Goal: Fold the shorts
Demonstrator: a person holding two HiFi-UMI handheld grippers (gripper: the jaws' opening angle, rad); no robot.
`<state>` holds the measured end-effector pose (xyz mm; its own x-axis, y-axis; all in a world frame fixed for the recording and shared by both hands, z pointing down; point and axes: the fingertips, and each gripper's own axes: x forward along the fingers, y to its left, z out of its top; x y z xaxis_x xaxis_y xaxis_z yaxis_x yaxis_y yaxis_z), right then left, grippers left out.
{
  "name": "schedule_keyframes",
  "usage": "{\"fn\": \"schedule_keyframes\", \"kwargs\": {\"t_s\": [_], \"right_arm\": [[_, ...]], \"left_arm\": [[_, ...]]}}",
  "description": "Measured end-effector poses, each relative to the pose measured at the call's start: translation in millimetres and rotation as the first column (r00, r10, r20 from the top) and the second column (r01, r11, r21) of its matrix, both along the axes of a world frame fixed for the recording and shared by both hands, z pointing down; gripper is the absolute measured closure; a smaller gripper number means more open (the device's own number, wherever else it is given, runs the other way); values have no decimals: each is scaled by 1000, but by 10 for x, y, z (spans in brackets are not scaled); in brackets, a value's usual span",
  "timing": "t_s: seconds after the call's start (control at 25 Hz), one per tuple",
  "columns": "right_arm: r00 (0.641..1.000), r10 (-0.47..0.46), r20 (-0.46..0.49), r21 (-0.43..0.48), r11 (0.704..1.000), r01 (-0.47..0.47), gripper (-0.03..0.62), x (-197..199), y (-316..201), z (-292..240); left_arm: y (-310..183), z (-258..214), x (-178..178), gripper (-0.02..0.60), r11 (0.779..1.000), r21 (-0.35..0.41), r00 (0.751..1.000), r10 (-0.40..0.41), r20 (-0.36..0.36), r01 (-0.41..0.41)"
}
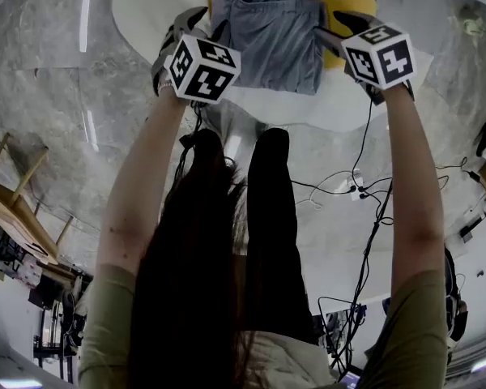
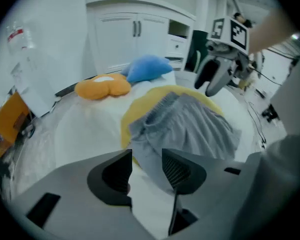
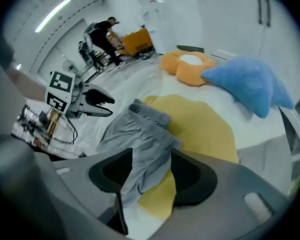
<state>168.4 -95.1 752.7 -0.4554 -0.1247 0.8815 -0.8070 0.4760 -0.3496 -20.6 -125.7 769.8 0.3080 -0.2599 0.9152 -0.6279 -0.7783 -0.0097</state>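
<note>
1. Noting the grey shorts lying in a compact folded rectangle on the yellow cloth, over the white sheet.
2. Keeping the left claw released, jaws apart, just by one near corner of the shorts, pinching nothing.
3. Keeping the right claw released too, with fabric showing in the gap but not pressed.
4. Judging the fold nearly done, so checking the edges for evenness first.
5. For any further pinch, lowering both claws together, catching every layer and sparing the yellow cloth beneath.
6. Lifting level and slowly, stopping the stack from sliding open.
</note>
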Motion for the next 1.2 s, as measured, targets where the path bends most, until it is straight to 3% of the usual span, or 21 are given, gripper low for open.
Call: {"fn": "schedule_keyframes", "kwargs": {"t_s": [0.04, 0.08, 0.16, 0.2, 0.24, 0.28, 0.48, 0.64, 0.72, 0.8, 0.88, 0.92, 1.0, 1.08, 1.12, 1.16, 1.2], "right_arm": [[994, -105, -11, 19, 994, 105, 362, -102, 151, -11], [975, -221, -28, 36, 974, 222, 362, -221, 295, -13], [893, -444, -79, 62, 891, 449, 362, -431, 516, 31], [845, -525, -102, 63, 844, 532, 325, -498, 579, 77], [808, -578, -115, 55, 808, 586, 196, -545, 609, 130], [785, -608, -116, 40, 787, 616, 171, -576, 611, 182], [697, -704, -138, -69, 709, 702, 134, -467, 586, 433], [625, -762, -171, -117, 645, 755, 129, -260, 505, 515], [599, -778, -191, -121, 624, 772, 129, -207, 456, 530], [600, -776, -195, -119, 626, 771, 129, -209, 422, 533], [623, -759, -190, -101, 646, 756, 129, -251, 388, 502], [639, -746, -190, -80, 660, 747, 129, -279, 366, 463], [665, -719, -202, -16, 681, 732, 129, -326, 341, 343], [673, -711, -206, 32, 682, 731, 129, -363, 445, 218], [669, -717, -192, 36, 677, 735, 129, -385, 577, 178], [661, -731, -170, 28, 667, 745, 129, -410, 758, 161], [645, -751, -142, 11, 651, 759, 129, -439, 975, 163]], "left_arm": [[228, 24, 78, 378, 993, -12, 993, 113, -14, -114], [458, 60, 174, 345, 970, -25, 970, 241, -26, -241], [781, 138, 375, 255, 881, -21, 881, 473, -28, -474], [833, 167, 470, 231, 834, -2, 834, 551, -19, -551], [822, 187, 557, 218, 801, 15, 801, 598, -12, -598], [772, 205, 633, 209, 785, 22, 785, 619, -12, -619], [486, 334, 787, 184, 797, -98, 802, 595, -49, -597], [331, 411, 718, 176, 745, -181, 762, 647, -34, -642], [238, 426, 665, 176, 738, -192, 754, 656, -19, -647], [174, 421, 652, 176, 741, -188, 756, 654, -11, -644], [129, 394, 644, 176, 751, -170, 762, 647, -3, -638], [104, 367, 631, 176, 765, -153, 775, 632, -2, -625], [70, 274, 573, 176, 818, -102, 823, 567, -18, -566], [178, 164, 444, 176, 864, -66, 867, 496, -54, -499], [327, 139, 359, 176, 868, -68, 871, 487, -64, -491], [539, 141, 280, 176, 857, -81, 861, 504, -66, -508], [794, 159, 225, 176, 833, -98, 838, 541, -66, -545]]}}
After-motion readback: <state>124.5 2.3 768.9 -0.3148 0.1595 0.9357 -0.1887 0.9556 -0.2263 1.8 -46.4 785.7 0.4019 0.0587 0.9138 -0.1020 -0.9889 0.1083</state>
